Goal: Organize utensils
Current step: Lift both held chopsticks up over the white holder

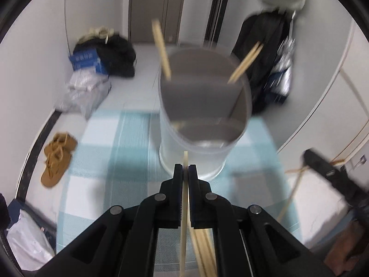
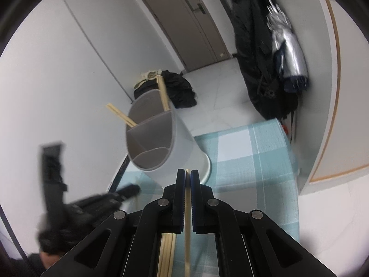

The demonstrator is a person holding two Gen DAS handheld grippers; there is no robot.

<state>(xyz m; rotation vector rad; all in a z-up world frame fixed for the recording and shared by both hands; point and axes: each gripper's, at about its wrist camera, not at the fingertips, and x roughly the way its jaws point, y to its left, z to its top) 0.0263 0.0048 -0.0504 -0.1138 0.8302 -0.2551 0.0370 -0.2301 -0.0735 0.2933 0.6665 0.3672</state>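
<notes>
A grey utensil holder (image 1: 203, 115) with inner compartments stands on the blue-checked cloth (image 1: 120, 152), and two pairs of wooden chopsticks (image 1: 161, 48) lean out of it. My left gripper (image 1: 185, 168) is shut on a single chopstick (image 1: 183, 226) just in front of the holder. My right gripper (image 2: 188, 173) is shut on another chopstick (image 2: 188, 219), close to the holder (image 2: 161, 138). Loose chopsticks (image 2: 167, 254) lie on the cloth beneath both grippers. In each view the other gripper appears blurred at the side: the right gripper (image 1: 311, 159) and the left gripper (image 2: 133, 188).
Brown shoes (image 1: 57, 159), a black bag (image 1: 120, 55), a blue box (image 1: 87, 63) and plastic bags (image 1: 85, 92) lie on the floor to the left. Dark coats (image 2: 256, 69) and a folded umbrella (image 2: 288, 46) hang on the right. A brown door (image 2: 184, 23) is behind.
</notes>
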